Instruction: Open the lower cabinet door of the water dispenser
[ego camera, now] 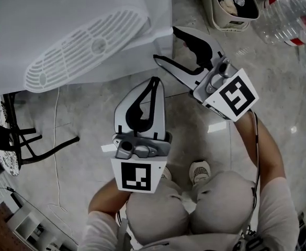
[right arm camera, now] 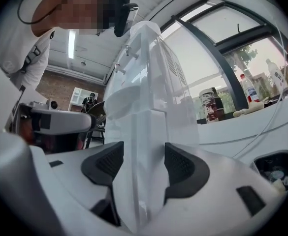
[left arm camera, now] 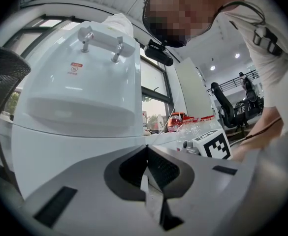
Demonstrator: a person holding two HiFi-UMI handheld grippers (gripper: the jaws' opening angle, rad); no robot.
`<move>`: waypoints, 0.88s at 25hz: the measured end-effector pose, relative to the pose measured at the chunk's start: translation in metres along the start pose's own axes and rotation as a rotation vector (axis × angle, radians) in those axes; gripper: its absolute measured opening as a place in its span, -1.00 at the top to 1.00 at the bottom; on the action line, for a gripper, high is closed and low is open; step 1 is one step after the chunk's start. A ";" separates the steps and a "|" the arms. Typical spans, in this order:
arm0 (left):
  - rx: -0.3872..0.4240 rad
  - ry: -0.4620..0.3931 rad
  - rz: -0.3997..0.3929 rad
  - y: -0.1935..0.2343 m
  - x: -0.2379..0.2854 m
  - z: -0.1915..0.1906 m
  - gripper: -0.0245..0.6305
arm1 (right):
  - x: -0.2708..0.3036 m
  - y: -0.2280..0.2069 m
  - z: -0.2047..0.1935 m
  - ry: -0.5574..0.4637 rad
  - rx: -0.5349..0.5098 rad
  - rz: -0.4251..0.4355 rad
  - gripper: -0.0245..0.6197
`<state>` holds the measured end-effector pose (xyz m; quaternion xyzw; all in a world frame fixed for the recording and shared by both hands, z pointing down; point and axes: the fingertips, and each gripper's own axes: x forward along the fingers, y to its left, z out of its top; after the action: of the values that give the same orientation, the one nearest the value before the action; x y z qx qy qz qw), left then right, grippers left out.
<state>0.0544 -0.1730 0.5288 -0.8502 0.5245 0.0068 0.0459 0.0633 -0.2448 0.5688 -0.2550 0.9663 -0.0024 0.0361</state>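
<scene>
The white water dispenser (ego camera: 64, 41) stands at the upper left of the head view, with its two taps (left arm camera: 102, 43) showing in the left gripper view. My right gripper (ego camera: 166, 44) is open beside the dispenser's near corner. In the right gripper view the lower cabinet's upright white edge (right arm camera: 144, 146) stands between the spread jaws of the right gripper (right arm camera: 144, 166), and the pads (right arm camera: 183, 168) stay off it. My left gripper (ego camera: 154, 82) is shut with nothing in it and points at the dispenser's lower front (left arm camera: 60, 151). I cannot tell whether the door is ajar.
A beige basket (ego camera: 231, 7) and large plastic water bottles (ego camera: 294, 12) sit on the tiled floor at the upper right. A black chair frame (ego camera: 17, 135) and a thin cable (ego camera: 56, 156) lie at the left. My shoes (ego camera: 200, 171) are below the grippers.
</scene>
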 end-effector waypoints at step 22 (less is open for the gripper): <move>0.017 -0.021 0.016 0.015 -0.020 0.007 0.91 | 0.007 -0.011 0.003 -0.013 0.007 -0.044 0.20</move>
<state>0.0321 -0.1609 0.5215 -0.8454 0.5308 0.0117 0.0586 0.0634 -0.2580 0.5657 -0.2761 0.9602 -0.0050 0.0431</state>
